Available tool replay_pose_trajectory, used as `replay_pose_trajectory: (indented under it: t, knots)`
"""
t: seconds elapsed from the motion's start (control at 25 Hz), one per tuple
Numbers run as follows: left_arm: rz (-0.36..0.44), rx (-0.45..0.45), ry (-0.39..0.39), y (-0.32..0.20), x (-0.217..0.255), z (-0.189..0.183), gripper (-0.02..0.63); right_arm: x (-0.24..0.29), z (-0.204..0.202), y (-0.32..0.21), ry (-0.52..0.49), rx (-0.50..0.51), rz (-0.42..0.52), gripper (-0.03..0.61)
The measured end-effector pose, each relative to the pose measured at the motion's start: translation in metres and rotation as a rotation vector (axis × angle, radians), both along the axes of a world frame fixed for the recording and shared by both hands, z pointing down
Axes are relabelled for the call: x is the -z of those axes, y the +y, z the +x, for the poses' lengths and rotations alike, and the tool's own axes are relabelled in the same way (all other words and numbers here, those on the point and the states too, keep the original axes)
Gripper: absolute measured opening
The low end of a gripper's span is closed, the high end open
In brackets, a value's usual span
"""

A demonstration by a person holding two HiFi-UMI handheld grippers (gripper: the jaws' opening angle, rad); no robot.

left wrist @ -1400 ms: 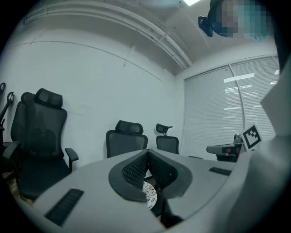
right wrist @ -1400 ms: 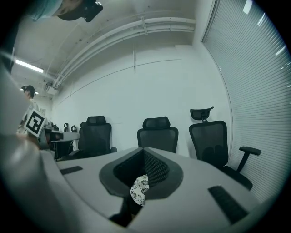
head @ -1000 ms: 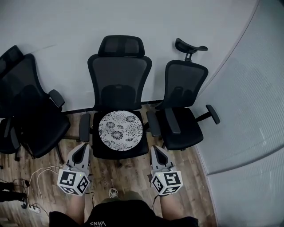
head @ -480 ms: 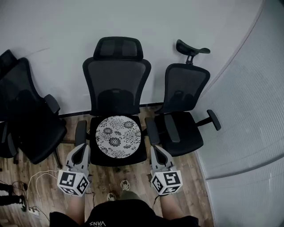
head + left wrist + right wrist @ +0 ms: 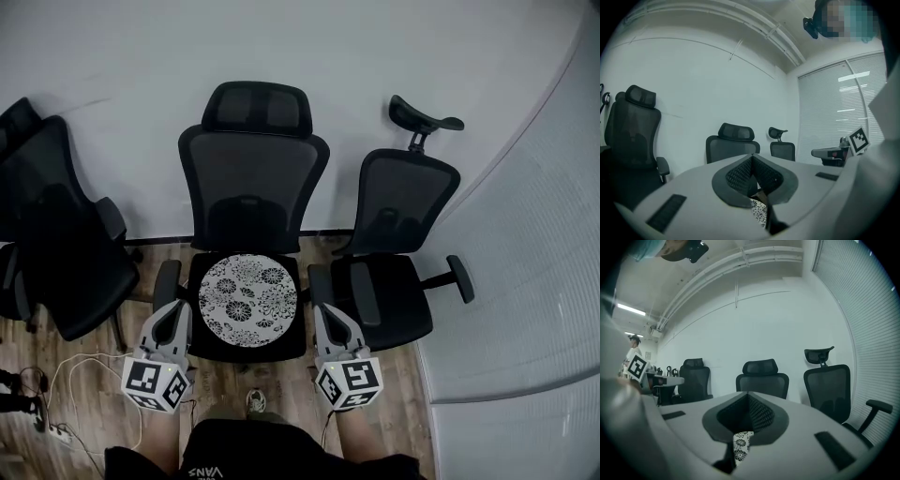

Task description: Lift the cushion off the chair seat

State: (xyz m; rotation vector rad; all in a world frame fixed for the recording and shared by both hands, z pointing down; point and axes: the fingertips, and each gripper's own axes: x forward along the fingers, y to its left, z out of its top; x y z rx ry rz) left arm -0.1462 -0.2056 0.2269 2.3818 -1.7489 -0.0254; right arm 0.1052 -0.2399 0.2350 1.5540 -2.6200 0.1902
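Two claws, the left gripper [image 5: 172, 311] and the right gripper [image 5: 327, 314], both clenched on nothing, had drawn nearer to the middle chair [image 5: 253, 178] over the last second and stood just beside the near corners of its seat [image 5: 246, 349]. The patterned cushion [image 5: 248, 300] lay flat on that seat, untouched, so the lift was judged not yet begun. No container was in view.
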Motion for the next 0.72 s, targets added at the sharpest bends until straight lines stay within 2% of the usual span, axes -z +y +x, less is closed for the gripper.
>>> replay_pose_trajectory:
  t: [0.36, 0.72]
  knots:
    - [-0.013, 0.019, 0.0, -0.029, -0.002, -0.007, 0.011, -0.004, -0.003, -0.031, -0.005, 0.005, -0.019, 0.017]
    - [-0.014, -0.042, 0.0, -0.077, 0.001, -0.018, 0.011, 0.001, -0.017, -0.068, -0.01, -0.051, -0.017, 0.017]
